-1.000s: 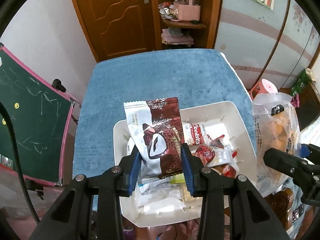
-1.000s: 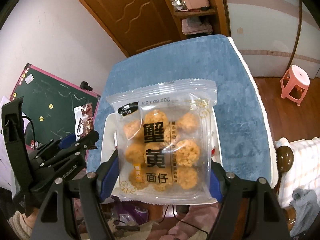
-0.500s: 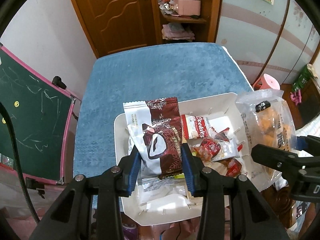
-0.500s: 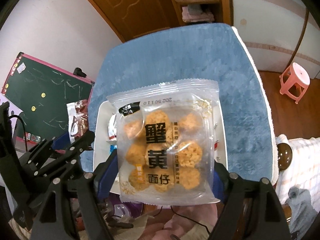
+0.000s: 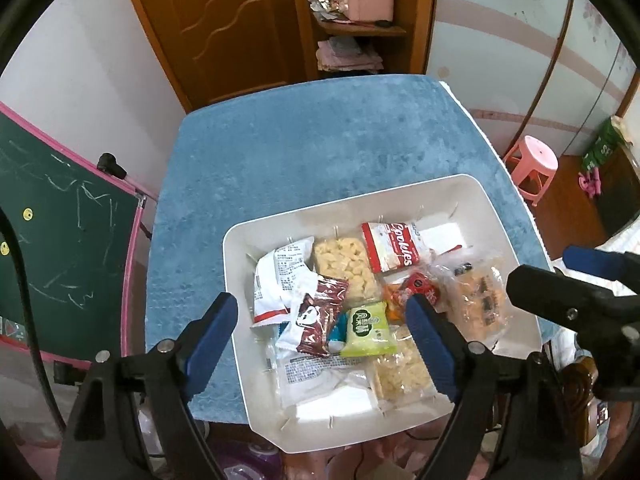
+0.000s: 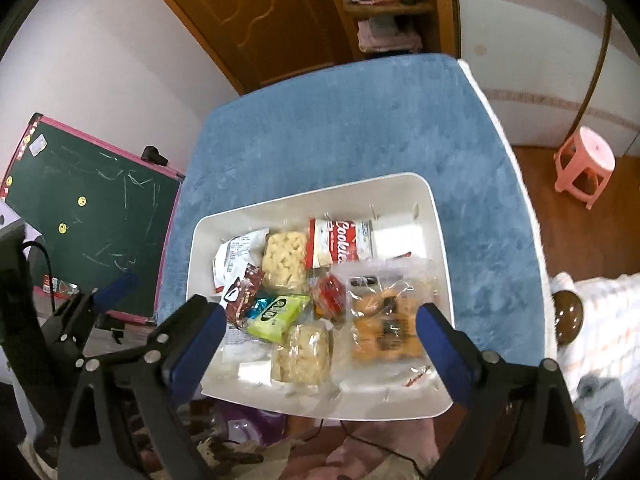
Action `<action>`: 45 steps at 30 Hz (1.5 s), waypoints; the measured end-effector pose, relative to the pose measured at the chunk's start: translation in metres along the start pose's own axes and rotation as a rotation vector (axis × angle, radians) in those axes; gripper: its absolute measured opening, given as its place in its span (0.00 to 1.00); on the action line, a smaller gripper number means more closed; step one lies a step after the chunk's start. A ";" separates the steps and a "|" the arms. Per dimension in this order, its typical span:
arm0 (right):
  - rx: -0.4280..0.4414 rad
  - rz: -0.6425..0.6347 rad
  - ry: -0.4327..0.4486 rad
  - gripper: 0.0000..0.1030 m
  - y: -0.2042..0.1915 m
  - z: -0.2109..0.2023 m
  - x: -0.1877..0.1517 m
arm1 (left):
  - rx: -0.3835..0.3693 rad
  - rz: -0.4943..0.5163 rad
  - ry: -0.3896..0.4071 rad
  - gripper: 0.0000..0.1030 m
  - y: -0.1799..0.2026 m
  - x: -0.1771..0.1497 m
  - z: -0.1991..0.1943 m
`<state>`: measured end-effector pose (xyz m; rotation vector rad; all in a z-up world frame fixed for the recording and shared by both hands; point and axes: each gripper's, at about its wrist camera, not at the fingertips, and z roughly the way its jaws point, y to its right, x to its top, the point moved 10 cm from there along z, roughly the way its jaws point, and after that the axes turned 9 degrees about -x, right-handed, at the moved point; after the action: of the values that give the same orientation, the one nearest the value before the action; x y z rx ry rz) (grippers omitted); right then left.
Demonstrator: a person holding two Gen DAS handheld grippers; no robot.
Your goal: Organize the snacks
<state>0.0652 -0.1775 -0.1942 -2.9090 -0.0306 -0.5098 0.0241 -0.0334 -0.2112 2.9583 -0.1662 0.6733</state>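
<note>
A white bin (image 5: 494, 216) (image 6: 440, 240) full of snack packets sits on the blue table. The brown-and-white packet (image 5: 318, 320) (image 6: 242, 294) lies in its left half, and the clear bag of orange balls (image 5: 480, 300) (image 6: 384, 320) lies in its right half. My left gripper (image 5: 322, 320) hangs above the bin with its jaws opening and nothing pressed between them. My right gripper (image 6: 318, 326) hangs over the bin's near side, its jaws also opening wide, and the orange-ball bag lies loose below them. A red cookies pack (image 5: 392, 246) (image 6: 340, 242) and a green packet (image 5: 368, 330) (image 6: 276, 312) also lie inside.
The blue cloth (image 5: 320, 140) (image 6: 352, 120) covers the table beyond the bin. A green chalkboard with a pink frame (image 5: 60, 236) (image 6: 88, 208) leans at the left. A pink stool (image 5: 534, 168) (image 6: 584, 164) stands on the floor at the right. A wooden door and shelves are behind.
Both grippers let go: the brown-and-white packet dropped from the left jaws into the bin, and the orange-ball bag dropped from the right jaws into the bin's right side.
</note>
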 end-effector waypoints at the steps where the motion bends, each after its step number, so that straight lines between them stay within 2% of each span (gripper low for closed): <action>1: -0.002 -0.005 0.003 0.94 -0.001 -0.001 0.001 | -0.001 0.003 0.002 0.83 0.000 0.000 -0.001; 15: -0.026 -0.011 0.057 0.94 -0.006 -0.016 0.005 | -0.021 -0.002 0.011 0.83 -0.001 -0.002 -0.005; 21: -0.039 -0.040 0.118 0.94 -0.011 -0.032 0.009 | -0.023 -0.015 0.032 0.83 -0.004 -0.001 -0.013; 30: -0.074 -0.070 0.214 0.94 -0.012 -0.062 0.020 | -0.038 -0.049 0.093 0.83 -0.008 0.009 -0.042; 39: -0.066 -0.057 0.273 0.94 -0.016 -0.091 0.030 | -0.042 -0.066 0.170 0.83 -0.010 0.026 -0.086; 45: -0.052 -0.036 0.302 0.94 -0.017 -0.108 0.033 | -0.054 -0.059 0.203 0.88 -0.003 0.033 -0.104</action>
<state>0.0588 -0.1810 -0.0802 -2.8516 -0.0272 -0.9623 0.0100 -0.0198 -0.1035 2.8088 -0.0780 0.9384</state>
